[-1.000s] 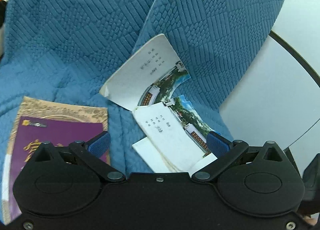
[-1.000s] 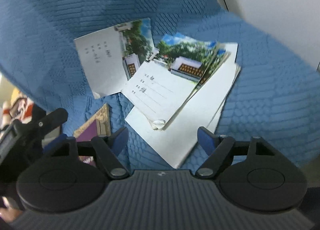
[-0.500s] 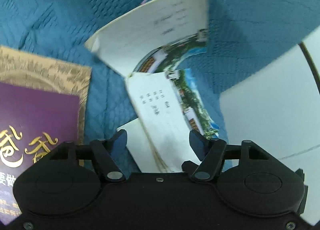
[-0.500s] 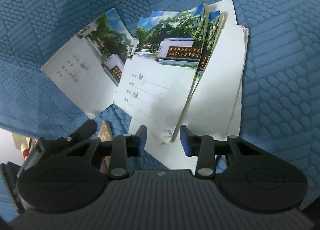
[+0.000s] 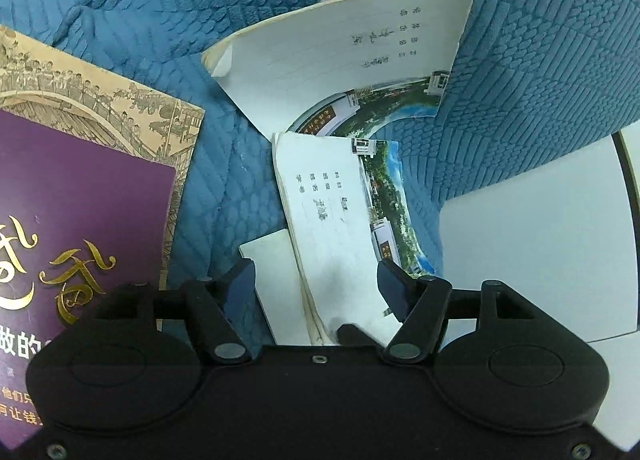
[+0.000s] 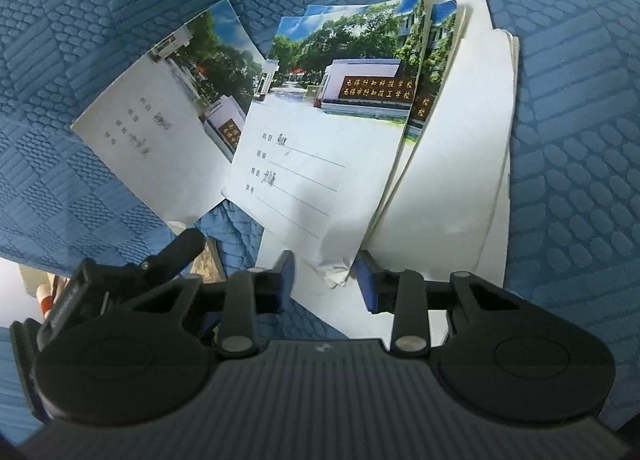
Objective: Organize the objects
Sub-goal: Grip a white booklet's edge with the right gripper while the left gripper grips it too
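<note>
Both hand-held grippers have closed in on the notebook stack (image 6: 320,164), jaws narrowed.

Blue quilted blanket (image 5: 120,12) covers most of the surface; bare white tabletop (image 5: 532,228) shows at right.

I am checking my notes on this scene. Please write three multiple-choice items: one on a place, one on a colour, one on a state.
1. The purple book lies where, in the left wrist view?
A. left of the notebooks
B. on top of them
C. right of them

2. What colour is the cloth?
A. red
B. blue
C. white

3. The right gripper is:
A. shut on the cloth
B. open around a notebook corner
C. out of view

Answers: 1 A, it sits at the left edge. 2 B, blue quilting. 3 B, gaps show beside both fingers.
</note>
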`<state>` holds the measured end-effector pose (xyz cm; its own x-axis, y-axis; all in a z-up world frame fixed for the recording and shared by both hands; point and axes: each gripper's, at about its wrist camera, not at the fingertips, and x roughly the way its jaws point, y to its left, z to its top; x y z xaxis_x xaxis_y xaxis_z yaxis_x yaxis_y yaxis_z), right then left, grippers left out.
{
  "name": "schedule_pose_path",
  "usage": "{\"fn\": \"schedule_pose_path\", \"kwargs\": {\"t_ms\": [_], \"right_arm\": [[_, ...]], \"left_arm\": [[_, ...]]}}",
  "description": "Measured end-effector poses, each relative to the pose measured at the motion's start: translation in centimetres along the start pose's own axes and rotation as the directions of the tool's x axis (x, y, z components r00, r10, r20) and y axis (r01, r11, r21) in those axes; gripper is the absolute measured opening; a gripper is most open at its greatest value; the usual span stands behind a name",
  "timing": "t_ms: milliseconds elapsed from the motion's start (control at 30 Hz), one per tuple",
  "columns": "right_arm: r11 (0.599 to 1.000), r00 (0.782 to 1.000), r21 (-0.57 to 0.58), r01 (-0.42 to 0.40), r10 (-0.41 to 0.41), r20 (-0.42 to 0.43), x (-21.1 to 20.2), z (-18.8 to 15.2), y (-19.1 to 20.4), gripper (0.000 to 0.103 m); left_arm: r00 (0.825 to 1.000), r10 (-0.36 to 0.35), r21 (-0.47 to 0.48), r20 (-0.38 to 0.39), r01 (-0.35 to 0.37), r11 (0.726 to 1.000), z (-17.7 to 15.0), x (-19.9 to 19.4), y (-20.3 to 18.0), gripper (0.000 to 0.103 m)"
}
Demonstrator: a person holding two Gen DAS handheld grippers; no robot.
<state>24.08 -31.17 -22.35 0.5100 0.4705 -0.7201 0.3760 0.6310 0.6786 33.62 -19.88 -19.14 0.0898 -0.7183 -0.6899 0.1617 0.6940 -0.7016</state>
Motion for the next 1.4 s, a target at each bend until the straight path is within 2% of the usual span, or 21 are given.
{"fn": "schedule_pose_path", "kwargs": {"t_ms": [100,300,500,667,767,900,1000,1067,1133,1200,1267,1400], "right_arm": [[1.0,1.0,0.03,0.009,-0.009,0.002,0.1,0.0,-0.5,0.007],[0.993,0.994,0.041,-0.107,0.106,0.034,-1.1,0.0,-0.3,0.005],[0.964,0.968,0.099,-0.245,0.238,0.081,-2.7,0.4,-0.8,0.004],[0.935,0.938,0.097,-0.34,0.329,0.113,-3.9,0.6,-0.4,0.003],[0.922,0.923,0.086,-0.377,0.366,0.12,-4.4,0.5,0.0,0.003],[0.915,0.915,0.08,-0.396,0.387,0.113,-5.0,0.2,-0.2,0.003],[0.902,0.907,0.105,-0.418,0.408,0.104,-5.3,0.0,-1.0,0.003],[0.897,0.902,0.112,-0.428,0.418,0.104,-5.7,-0.1,-1.4,0.003],[0.888,0.895,0.116,-0.445,0.436,0.099,-5.9,-0.2,-1.7,0.003],[0.883,0.888,0.105,-0.458,0.449,0.097,-6.1,-0.1,-1.6,0.004],[0.884,0.887,0.095,-0.459,0.45,0.102,-6.3,0.1,-1.5,0.004],[0.877,0.881,0.095,-0.471,0.461,0.108,-6.4,0.4,-1.7,0.005]], "left_arm": [[1.0,-0.027,-0.02,-0.002,0.027,0.999,0.1,-0.1,0.2,0.065],[0.997,-0.075,-0.064,0.018,0.076,0.995,0.1,-0.5,0.6,0.068],[0.981,-0.192,-0.166,0.002,0.189,0.968,-0.3,0.4,1.4,0.068],[0.966,-0.26,-0.242,0.006,0.254,0.937,-0.8,1.5,1.7,0.054],[0.956,-0.293,-0.306,0.021,0.286,0.908,-0.6,2.3,2.1,0.046],[0.957,-0.28,-0.375,0.077,0.288,0.881,0.3,2.4,3.3,0.044],[0.961,-0.268,-0.412,0.068,0.272,0.87,0.7,2.9,3.9,0.039],[0.965,-0.255,-0.403,0.065,0.26,0.878,1.0,3.4,4.0,0.037],[0.976,-0.21,-0.378,0.059,0.217,0.9,1.3,4.1,3.8,0.028],[0.977,-0.208,-0.385,0.053,0.212,0.898,1.2,4.7,3.9,0.024],[0.977,-0.209,-0.389,0.045,0.21,0.897,1.1,5.1,3.8,0.015],[0.974,-0.221,-0.379,0.054,0.224,0.898,0.8,4.4,3.0,0.007]]}}
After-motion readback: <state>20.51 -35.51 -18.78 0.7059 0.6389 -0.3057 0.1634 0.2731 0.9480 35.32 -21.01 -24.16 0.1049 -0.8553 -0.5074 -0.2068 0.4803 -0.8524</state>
